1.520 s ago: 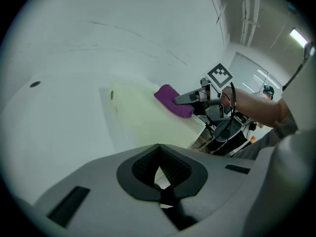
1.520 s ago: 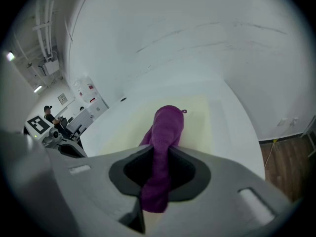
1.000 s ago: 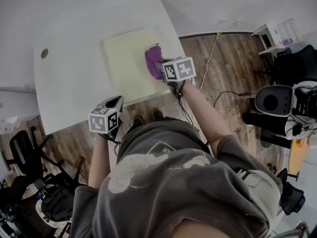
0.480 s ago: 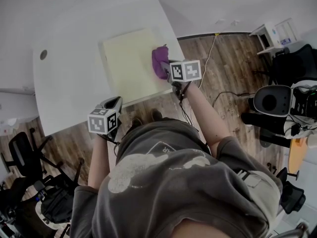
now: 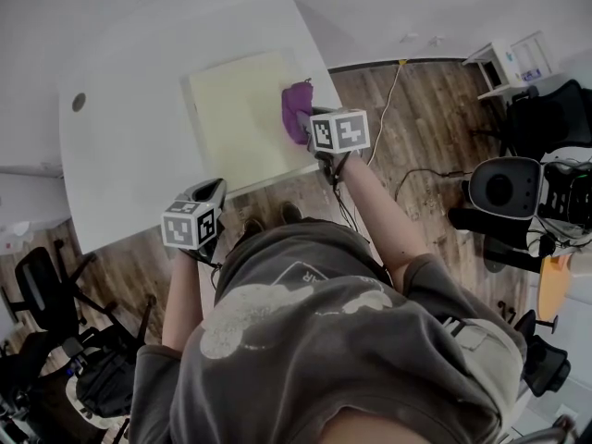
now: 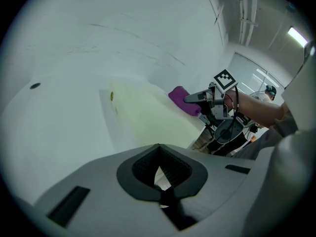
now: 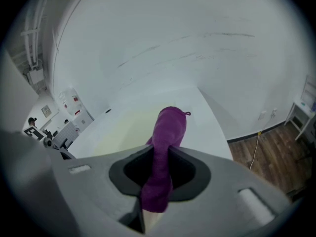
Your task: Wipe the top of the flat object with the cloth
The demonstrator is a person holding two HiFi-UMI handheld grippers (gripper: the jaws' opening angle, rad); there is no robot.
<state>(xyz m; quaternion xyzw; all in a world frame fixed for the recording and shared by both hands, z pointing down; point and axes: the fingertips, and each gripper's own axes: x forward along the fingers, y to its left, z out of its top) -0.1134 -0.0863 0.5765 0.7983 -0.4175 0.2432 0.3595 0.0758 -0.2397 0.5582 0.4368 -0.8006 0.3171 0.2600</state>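
Note:
A pale yellow flat board (image 5: 236, 118) lies on the white table (image 5: 120, 155). A purple cloth (image 5: 296, 109) rests on the board's right edge, and my right gripper (image 5: 311, 128) is shut on its near end. In the right gripper view the cloth (image 7: 167, 142) runs out from between the jaws onto the board (image 7: 121, 127). My left gripper (image 5: 209, 192) hovers at the table's front edge, left of the board, shut with nothing in it. From the left gripper view the board (image 6: 148, 117), the cloth (image 6: 182, 98) and the right gripper (image 6: 196, 97) show ahead.
A round hole (image 5: 79, 102) sits in the table's left part. Wooden floor (image 5: 416, 146) with a cable (image 5: 393, 100) lies to the right of the table. Office chairs (image 5: 504, 188) and a white shelf (image 5: 518, 63) stand further right, and another chair (image 5: 46, 285) at lower left.
The right gripper has slid the cloth a little to the right along the board toward its right edge. The left gripper has stayed in place.

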